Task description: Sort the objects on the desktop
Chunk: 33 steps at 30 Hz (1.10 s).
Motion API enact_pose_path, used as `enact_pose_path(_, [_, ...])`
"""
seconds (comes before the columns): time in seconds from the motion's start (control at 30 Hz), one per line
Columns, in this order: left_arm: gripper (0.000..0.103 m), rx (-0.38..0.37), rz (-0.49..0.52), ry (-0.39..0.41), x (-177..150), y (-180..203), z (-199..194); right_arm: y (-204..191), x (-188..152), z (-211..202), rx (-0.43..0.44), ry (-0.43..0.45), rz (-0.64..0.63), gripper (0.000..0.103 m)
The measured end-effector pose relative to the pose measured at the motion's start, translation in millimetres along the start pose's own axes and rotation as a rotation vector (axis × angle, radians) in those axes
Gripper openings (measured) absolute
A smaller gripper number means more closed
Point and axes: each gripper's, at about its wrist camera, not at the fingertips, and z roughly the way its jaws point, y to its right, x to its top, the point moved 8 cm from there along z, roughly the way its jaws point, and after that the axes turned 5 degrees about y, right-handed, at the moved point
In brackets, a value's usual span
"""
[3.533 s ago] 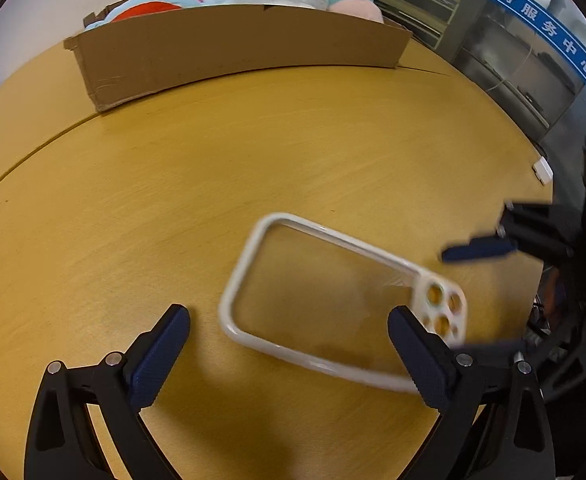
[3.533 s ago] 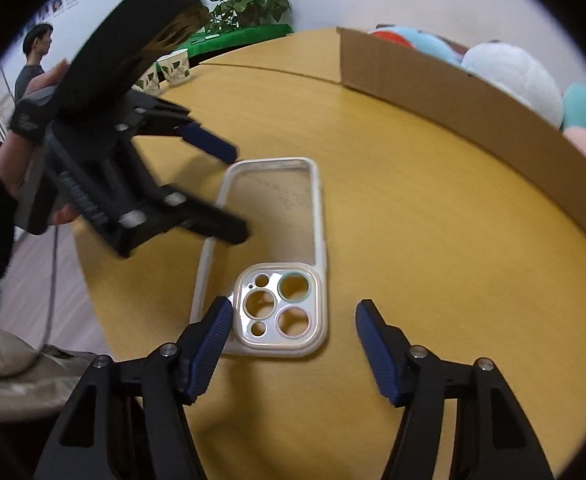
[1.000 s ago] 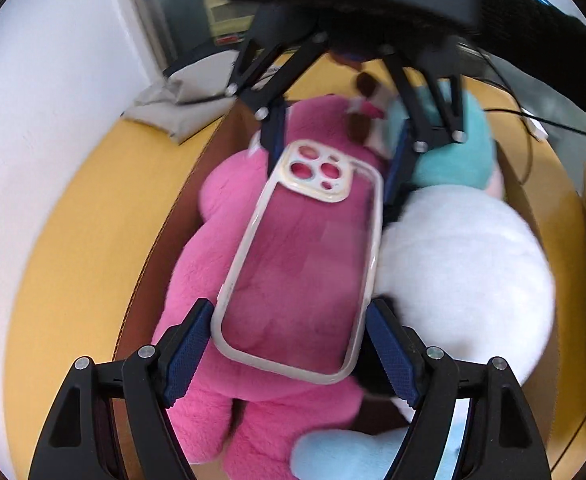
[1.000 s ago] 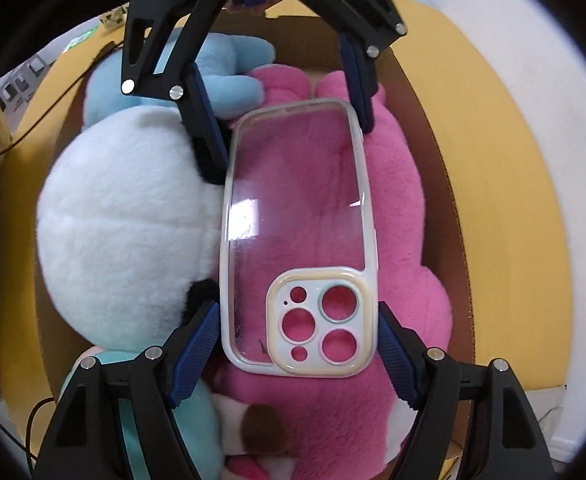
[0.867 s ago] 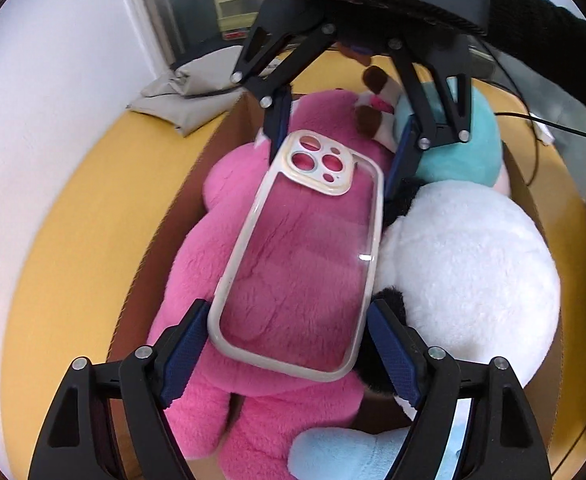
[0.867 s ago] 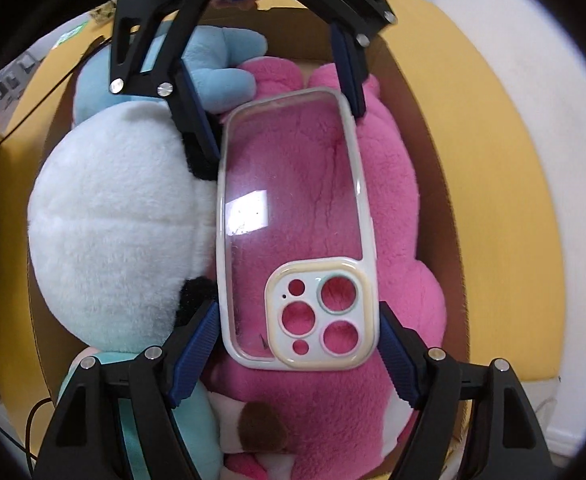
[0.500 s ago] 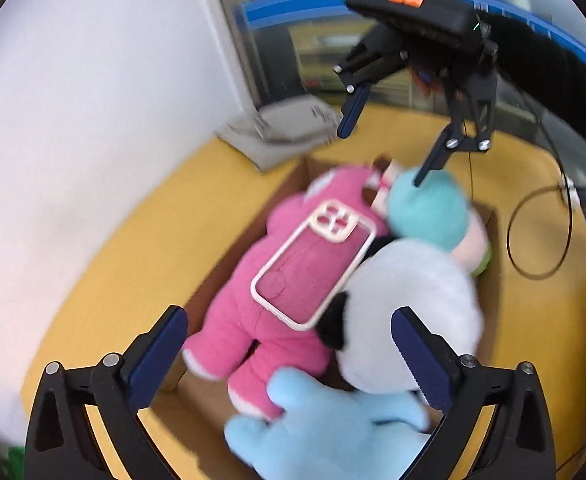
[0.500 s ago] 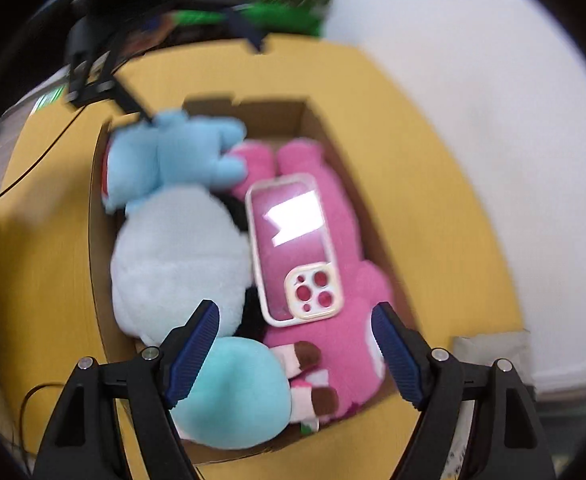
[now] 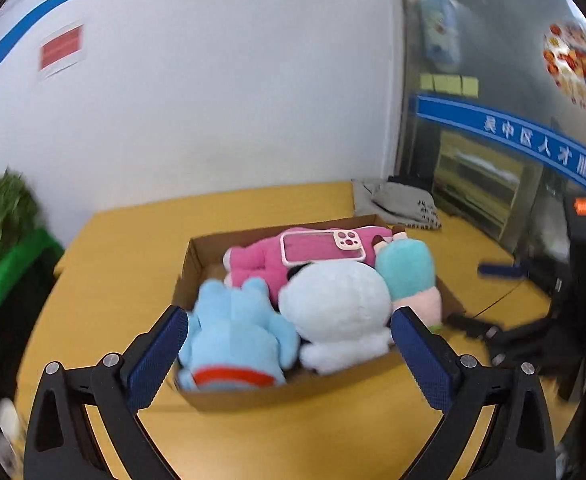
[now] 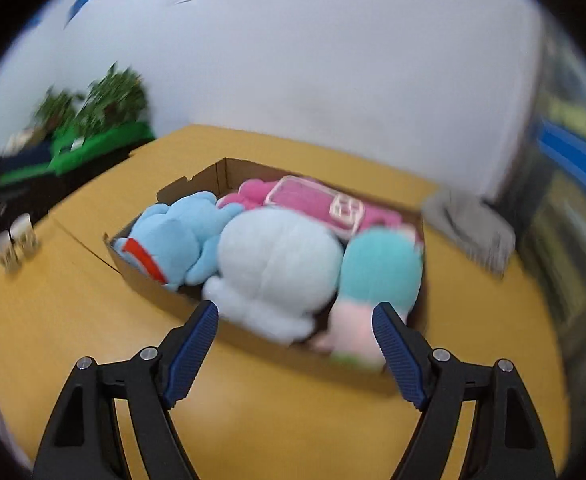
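Note:
A clear phone case [image 9: 322, 246] with a cream rim lies flat on a pink plush toy [image 9: 261, 262] inside a cardboard box [image 9: 253, 394] on the yellow table. It also shows in the right wrist view [image 10: 317, 202]. The box also holds a blue plush [image 9: 233, 336], a white plush [image 9: 337, 308] and a teal plush [image 9: 405, 268]. My left gripper [image 9: 289, 356] is open and empty, above the box's near side. My right gripper [image 10: 295, 344] is open and empty, near the box's front wall [image 10: 253, 336].
A grey folded cloth [image 9: 397, 204] lies on the table behind the box. A green planter with plants [image 10: 93, 136] stands to the left. Paper cups [image 10: 13, 244] sit at the table's left edge. The other gripper [image 9: 533, 304] shows at the right of the left wrist view.
Both grippers let go of the phone case, leaving it on the pink plush, and have pulled back and away from the box. The views are now lower and farther.

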Motion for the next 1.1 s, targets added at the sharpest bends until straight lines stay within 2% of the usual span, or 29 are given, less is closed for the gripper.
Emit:
enact_pose_path(0.07, [0.103, -0.001, -0.022, 0.013, -14, 10, -20, -4, -18, -12, -0.011, 0.004, 0.09, 0.08])
enact_pose_path(0.13, [0.103, 0.004, -0.01, 0.017, -26, 19, -36, -10, -29, -18, -0.045, 0.011, 0.098, 0.08])
enact_pose_path(0.23, [0.103, 0.065, 0.032, 0.021, -40, 23, -42, -20, -37, -31, -0.067, 0.034, 0.125, 0.08])
enact_pose_path(0.33, [0.103, 0.098, 0.006, 0.006, -48, 15, -44, -26, -40, -45, -0.106, 0.055, 0.122, 0.08])
enact_pose_path(0.63, [0.103, 0.037, -0.058, -0.048, -71, 21, -35, -22, -54, -61, -0.164, 0.055, 0.138, 0.08])
enact_pose_path(0.93, [0.103, 0.01, -0.093, -0.074, -77, 30, -19, -14, -53, -59, -0.172, 0.058, 0.121, 0.08])
enact_pose_path(1.1, [0.103, 0.013, -0.081, -0.102, -85, 36, -10, -15, -58, -52, -0.162, 0.043, 0.14, 0.079])
